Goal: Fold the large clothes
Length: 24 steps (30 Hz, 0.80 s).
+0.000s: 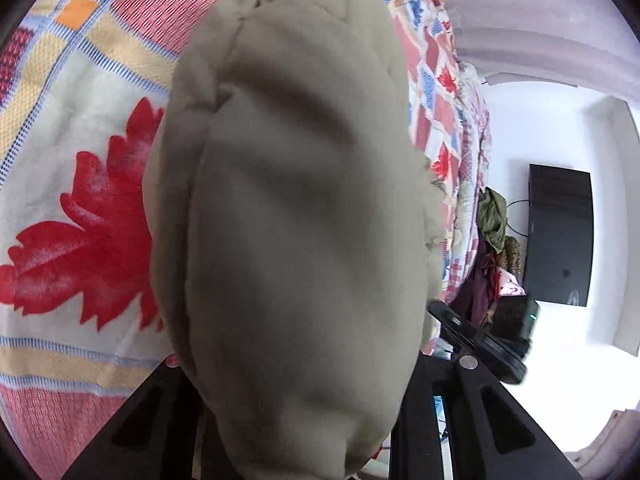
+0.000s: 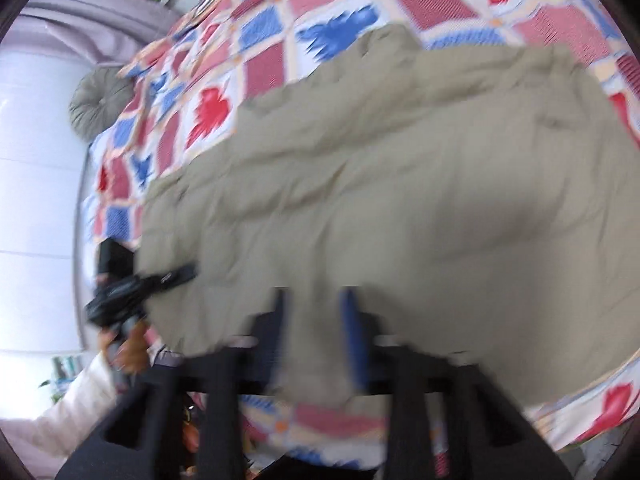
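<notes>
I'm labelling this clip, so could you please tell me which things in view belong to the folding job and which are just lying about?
Part of the job:
- beige garment
- left gripper, shut on it
- right gripper, shut on its edge
- patterned bedspread underneath

Just lying about:
- round green cushion
- black TV
- pile of clothes

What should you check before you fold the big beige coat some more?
1. Left gripper holds the beige coat: ok, cloth bunched between its fingers.
2. Right gripper holds the coat's edge: ok, cloth sits between its fingers.
3. Coat rests on the patterned blanket: ok, mostly spread out.
4. Coat lies smooth: not ok, wrinkled.
5. Fold line visible: cannot tell, the right view is blurred.
6. Round cushion clear of the coat: ok, apart at the bed edge.
</notes>
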Each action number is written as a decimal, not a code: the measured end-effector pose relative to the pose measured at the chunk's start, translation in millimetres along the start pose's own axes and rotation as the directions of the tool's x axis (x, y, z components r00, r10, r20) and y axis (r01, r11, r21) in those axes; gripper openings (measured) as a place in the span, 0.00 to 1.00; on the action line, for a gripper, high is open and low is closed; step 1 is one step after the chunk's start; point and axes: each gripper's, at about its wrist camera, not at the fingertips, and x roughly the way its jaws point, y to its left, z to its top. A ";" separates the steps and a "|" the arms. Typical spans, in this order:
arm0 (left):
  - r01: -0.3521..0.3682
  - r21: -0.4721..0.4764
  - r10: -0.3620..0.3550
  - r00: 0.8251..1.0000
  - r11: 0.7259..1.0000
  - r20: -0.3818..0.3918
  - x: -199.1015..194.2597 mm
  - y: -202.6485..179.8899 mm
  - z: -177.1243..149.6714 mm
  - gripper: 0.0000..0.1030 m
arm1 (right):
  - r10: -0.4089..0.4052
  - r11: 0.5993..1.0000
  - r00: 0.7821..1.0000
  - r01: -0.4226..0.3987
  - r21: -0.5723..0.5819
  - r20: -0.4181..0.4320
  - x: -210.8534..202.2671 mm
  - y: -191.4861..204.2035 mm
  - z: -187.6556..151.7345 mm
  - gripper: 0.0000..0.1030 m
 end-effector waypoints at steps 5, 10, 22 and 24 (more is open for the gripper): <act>0.004 0.088 -0.004 1.000 0.996 0.001 -6.1 -64.2 -10.4 0.26 | 0.003 0.999 0.999 -0.001 -0.045 0.040 33.3 -13.1 14.7 0.09; -0.052 0.188 0.059 0.998 0.981 -0.030 14.7 -140.8 -21.0 0.26 | 0.033 0.999 0.999 -0.032 -0.029 0.032 79.0 -17.6 19.4 0.03; -0.282 0.359 0.310 0.951 0.890 -0.022 116.4 -266.9 -57.2 0.26 | 0.193 0.978 0.981 -0.192 0.084 -0.003 103.6 -52.7 29.3 0.00; -0.308 0.371 0.337 0.942 0.876 -0.014 123.9 -275.9 -62.2 0.26 | 0.218 0.971 0.975 -0.213 0.107 -0.038 98.8 -58.6 33.1 0.00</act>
